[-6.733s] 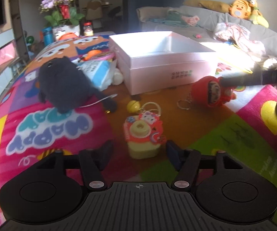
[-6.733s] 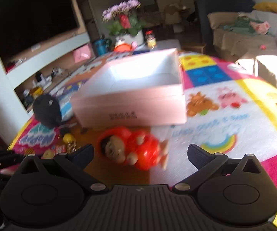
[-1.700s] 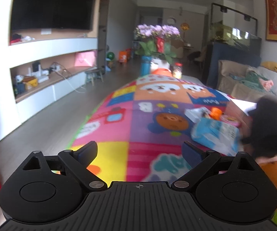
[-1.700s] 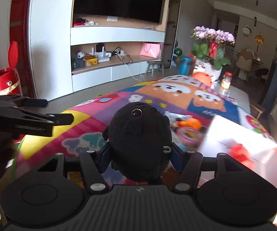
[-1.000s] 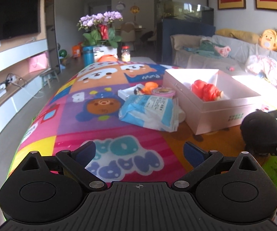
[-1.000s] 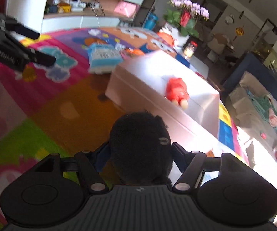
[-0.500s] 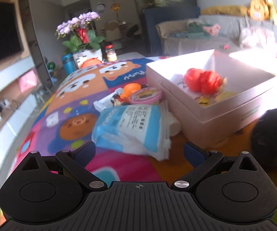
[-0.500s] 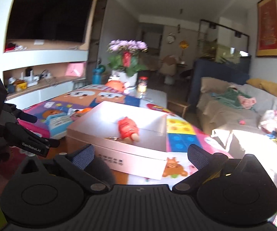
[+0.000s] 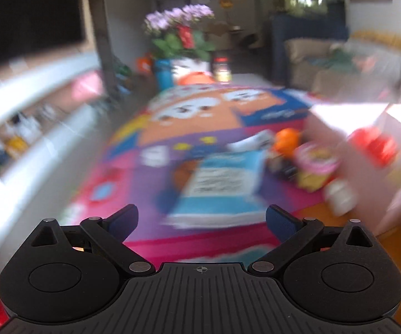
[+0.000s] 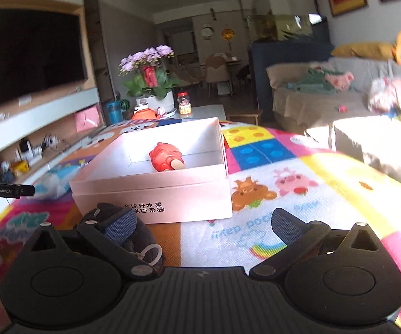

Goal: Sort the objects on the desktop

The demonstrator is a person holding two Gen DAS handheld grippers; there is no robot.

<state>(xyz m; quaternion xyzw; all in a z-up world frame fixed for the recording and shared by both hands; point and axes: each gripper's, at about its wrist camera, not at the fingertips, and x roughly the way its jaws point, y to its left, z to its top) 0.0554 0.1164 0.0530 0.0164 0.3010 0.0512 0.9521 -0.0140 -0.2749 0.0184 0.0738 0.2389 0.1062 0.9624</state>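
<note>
Released from the right claw (image 10: 201,222), the black plush toy (image 10: 133,236) now lies on the surface against the pink box (image 10: 155,194), outside it, beside the left finger; those jaws have just been opening and stand spread, empty. Inside sits the red doll (image 10: 165,157). Blurred, the left claw (image 9: 201,218), spread and empty, faces the blue pack (image 9: 220,186), probably next.
</note>
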